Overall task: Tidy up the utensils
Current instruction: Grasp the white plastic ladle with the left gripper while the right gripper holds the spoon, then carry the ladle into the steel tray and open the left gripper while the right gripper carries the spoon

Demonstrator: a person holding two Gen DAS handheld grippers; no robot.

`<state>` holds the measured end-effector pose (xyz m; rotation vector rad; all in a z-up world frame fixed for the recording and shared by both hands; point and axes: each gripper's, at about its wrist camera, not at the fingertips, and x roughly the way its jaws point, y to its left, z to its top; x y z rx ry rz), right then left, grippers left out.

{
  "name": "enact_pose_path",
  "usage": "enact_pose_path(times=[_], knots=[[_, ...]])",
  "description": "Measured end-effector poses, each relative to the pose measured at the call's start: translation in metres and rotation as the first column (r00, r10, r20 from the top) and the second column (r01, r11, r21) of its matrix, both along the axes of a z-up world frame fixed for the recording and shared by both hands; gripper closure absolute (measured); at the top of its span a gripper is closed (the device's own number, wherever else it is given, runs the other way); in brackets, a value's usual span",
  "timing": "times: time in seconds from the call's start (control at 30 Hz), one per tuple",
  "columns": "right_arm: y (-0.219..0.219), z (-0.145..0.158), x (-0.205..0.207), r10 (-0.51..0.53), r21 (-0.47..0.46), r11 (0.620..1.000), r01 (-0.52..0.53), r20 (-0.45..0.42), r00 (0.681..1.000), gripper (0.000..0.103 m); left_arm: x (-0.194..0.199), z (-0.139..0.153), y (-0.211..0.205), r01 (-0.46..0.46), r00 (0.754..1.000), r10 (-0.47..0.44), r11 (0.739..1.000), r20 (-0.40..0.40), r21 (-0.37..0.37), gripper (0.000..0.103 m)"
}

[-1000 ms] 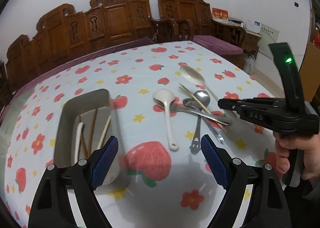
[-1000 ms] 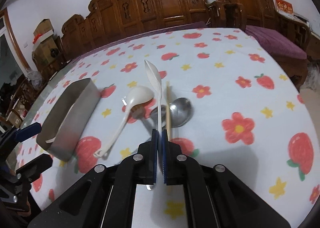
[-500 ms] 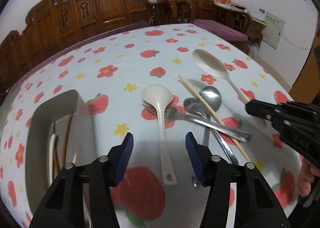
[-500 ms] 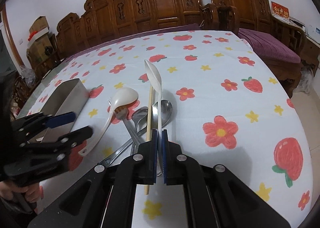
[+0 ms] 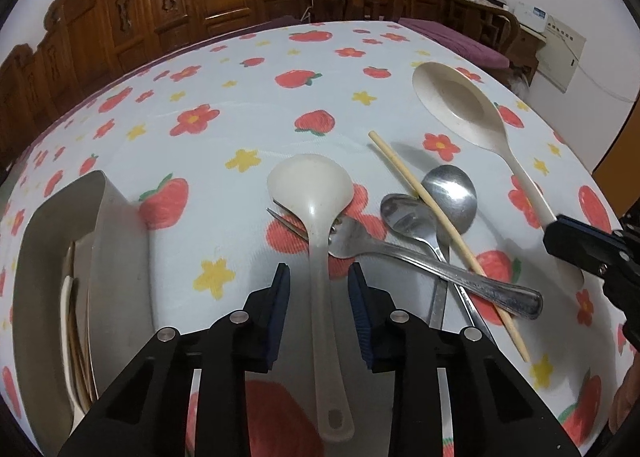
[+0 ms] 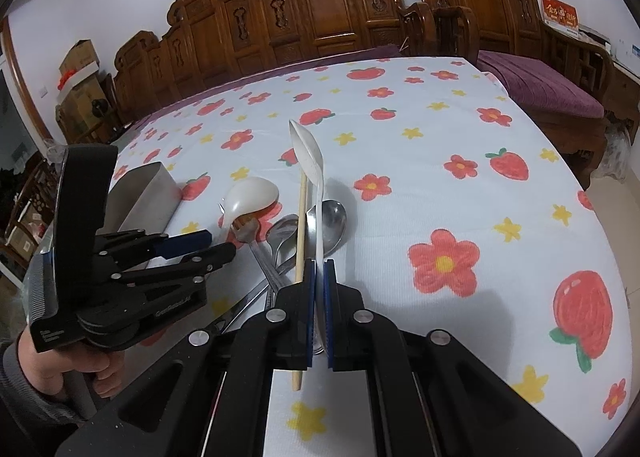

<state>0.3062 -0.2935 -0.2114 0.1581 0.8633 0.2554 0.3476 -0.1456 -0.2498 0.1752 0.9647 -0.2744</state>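
Carved dark-wood chairs point(image 6: 328, 13) line the far side; your work surface is the table under a white cloth printed with strawberries and flowers point(image 6: 460, 185).

Your left gripper point(image 5: 318, 289) has just been closing and now straddles the handle of the white plastic ladle point(image 5: 320, 249). Handle sits between the blue pads point(image 5: 280, 297), gaps visible both sides, so no pinch.

Your right gripper point(image 6: 319, 297) is clamped on the handle of the cream long-handled plastic spoon point(image 6: 310, 161); its bowl stands on edge in the right wrist view, lifted clear of the pile.

Pile between the two grippers: steel fork point(image 5: 400, 253) with tines under the ladle bowl, two steel spoons point(image 5: 432, 205) side by side, one pale wooden chopstick point(image 5: 440, 233) lying diagonally across them all.

Rectangular steel container point(image 5: 100, 277) stands just left of the left gripper, a few stick-like utensils inside point(image 5: 72, 321); can't tell which ones.

Hand point(image 6: 60, 369) in a grey sleeve holds the left gripper body, seen in the right wrist view.
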Motion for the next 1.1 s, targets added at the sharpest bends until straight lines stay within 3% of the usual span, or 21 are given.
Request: enact_pose_path(times=[0.07,0.13,0.17,0.4,1.1], knots=[[0.001,0.0,0.0,0.002,0.001,1.0,-0.002,0.0,1.0,0.098,0.002,0.0,0.0,-0.003,1.0,0.003,1.0,0.0,0.0,0.076],[0.002,0.0,0.0,0.005,0.001,1.0,-0.005,0.0,1.0,0.098,0.003,0.0,0.0,0.002,1.0,-0.003,1.0,-0.002,-0.006,0.091],[0.002,0.0,-0.001,0.006,0.001,1.0,-0.006,0.001,1.0,0.098,0.002,0.0,0.0,0.004,1.0,-0.004,1.0,-0.003,-0.002,0.094],[0.008,-0.001,-0.001,0.016,-0.016,1.0,-0.016,0.0,1.0,0.098,-0.01,0.01,0.007,0.005,1.0,-0.005,1.0,0.005,0.006,0.095],[0.041,0.021,-0.025,0.099,-0.012,0.995,-0.098,0.064,0.993,0.098,-0.058,0.081,0.054,-0.033,0.994,0.033,0.999,0.103,-0.001,0.095]])
